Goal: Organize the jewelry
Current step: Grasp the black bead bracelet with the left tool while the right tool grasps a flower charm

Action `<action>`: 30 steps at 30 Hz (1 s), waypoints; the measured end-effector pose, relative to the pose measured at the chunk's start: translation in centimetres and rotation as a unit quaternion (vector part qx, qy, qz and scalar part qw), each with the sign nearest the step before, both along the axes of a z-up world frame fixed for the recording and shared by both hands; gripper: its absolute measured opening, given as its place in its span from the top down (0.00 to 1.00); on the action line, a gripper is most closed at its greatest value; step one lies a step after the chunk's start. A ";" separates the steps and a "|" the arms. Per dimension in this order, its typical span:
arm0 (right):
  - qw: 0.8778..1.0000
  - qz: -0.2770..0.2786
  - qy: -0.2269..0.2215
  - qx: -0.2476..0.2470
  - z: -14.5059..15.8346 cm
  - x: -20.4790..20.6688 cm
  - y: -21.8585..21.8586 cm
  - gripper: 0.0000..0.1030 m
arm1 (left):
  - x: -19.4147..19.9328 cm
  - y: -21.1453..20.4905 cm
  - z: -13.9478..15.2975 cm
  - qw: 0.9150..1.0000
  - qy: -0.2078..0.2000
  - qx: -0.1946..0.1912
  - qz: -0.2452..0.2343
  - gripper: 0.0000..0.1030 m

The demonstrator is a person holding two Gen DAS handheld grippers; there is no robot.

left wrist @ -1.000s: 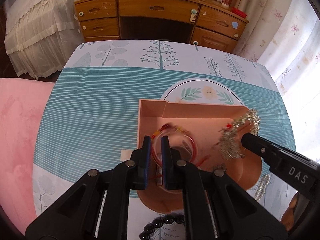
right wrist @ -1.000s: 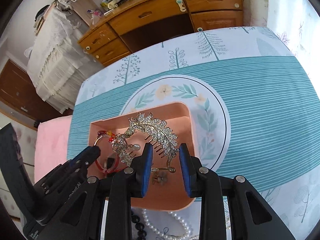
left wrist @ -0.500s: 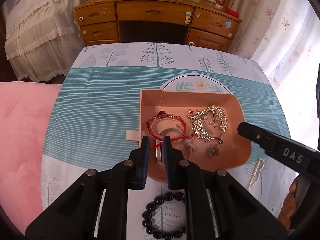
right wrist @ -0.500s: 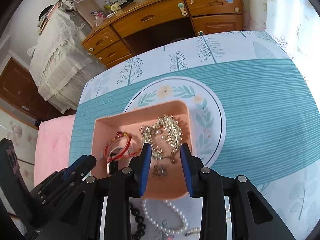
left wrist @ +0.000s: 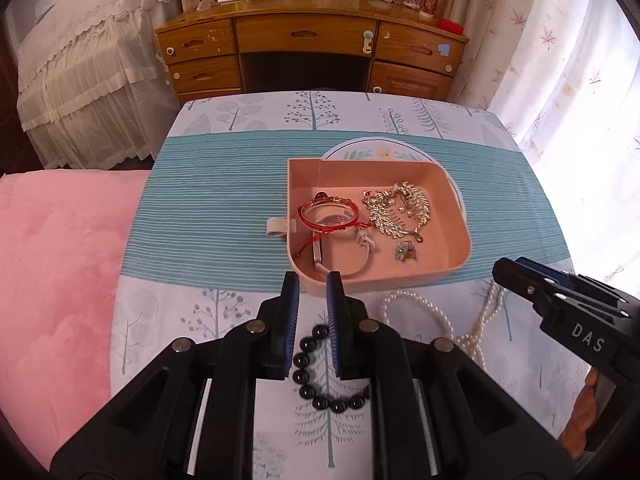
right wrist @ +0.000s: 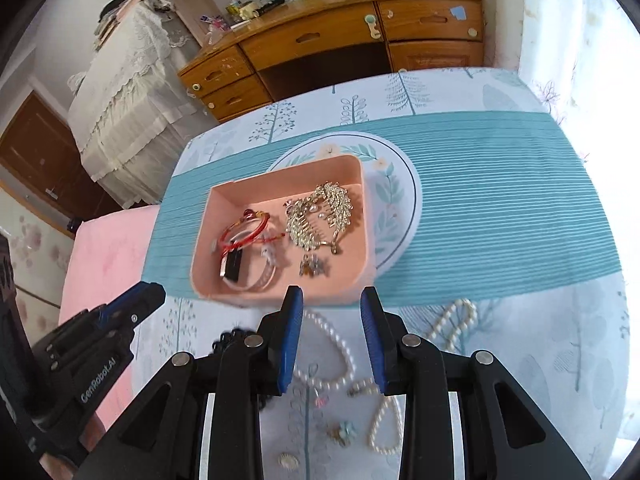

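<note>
A pink tray (left wrist: pixel 456 260) (right wrist: pixel 280 294) on the table holds a red cord bracelet (left wrist: pixel 328 214) (right wrist: pixel 244 232), a rhinestone leaf hair comb (left wrist: pixel 398 208) (right wrist: pixel 320 220), a white watch (left wrist: pixel 360 264) and a small brooch (left wrist: pixel 405 254) (right wrist: pixel 314 267). My left gripper (left wrist: pixel 313 286) is open and empty, just short of the tray's near wall, above a black bead bracelet (left wrist: pixel 316 376). My right gripper (right wrist: pixel 331 302) is open and empty over a pearl necklace (right wrist: pixel 340 348) (left wrist: pixel 424 312) in front of the tray.
Small loose pieces lie on the cloth near my right gripper: a flower earring (right wrist: pixel 343 432) and a round stud (right wrist: pixel 287 460). A pink blanket (left wrist: pixel 52 280) lies left of the table. A wooden desk (left wrist: pixel 312 40) stands beyond the far edge.
Both grippers have let go of their pieces in the tray and pulled back toward me. The red bracelet and the hair comb now lie in the tray; the right jaws have widened.
</note>
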State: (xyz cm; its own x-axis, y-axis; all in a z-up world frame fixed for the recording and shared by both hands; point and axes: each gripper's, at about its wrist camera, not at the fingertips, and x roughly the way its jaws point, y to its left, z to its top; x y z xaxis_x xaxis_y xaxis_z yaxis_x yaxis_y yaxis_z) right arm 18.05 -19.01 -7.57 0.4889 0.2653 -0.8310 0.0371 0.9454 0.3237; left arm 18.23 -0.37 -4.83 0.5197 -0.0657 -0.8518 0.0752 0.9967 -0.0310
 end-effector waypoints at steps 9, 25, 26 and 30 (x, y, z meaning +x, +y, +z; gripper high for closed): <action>0.999 0.010 -0.042 -0.018 3.4 -5.9 -1.7 0.71 | -4.3 0.2 2.0 1.000 -0.008 -0.004 0.005 0.89; 1.000 0.001 -0.017 -0.017 1.1 -10.9 -5.6 0.71 | -7.7 2.9 -2.7 0.998 0.048 -0.002 0.029 0.89; 1.000 0.002 -0.012 -0.016 0.7 -11.0 -5.6 0.71 | -7.7 3.0 -3.3 0.998 0.055 -0.003 0.031 0.89; 0.999 0.034 0.003 -0.001 -1.4 -11.5 -4.5 0.71 | -7.3 3.8 -5.6 0.996 0.079 -0.009 0.039 0.89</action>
State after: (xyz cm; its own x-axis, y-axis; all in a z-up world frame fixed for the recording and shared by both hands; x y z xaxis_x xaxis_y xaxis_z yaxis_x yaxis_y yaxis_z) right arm 6.56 -23.55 -8.95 0.4646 0.2962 -0.8345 -0.0254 0.9464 0.3219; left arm 10.96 3.39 -10.44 0.3835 -0.0471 -0.9224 -0.0089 0.9985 -0.0547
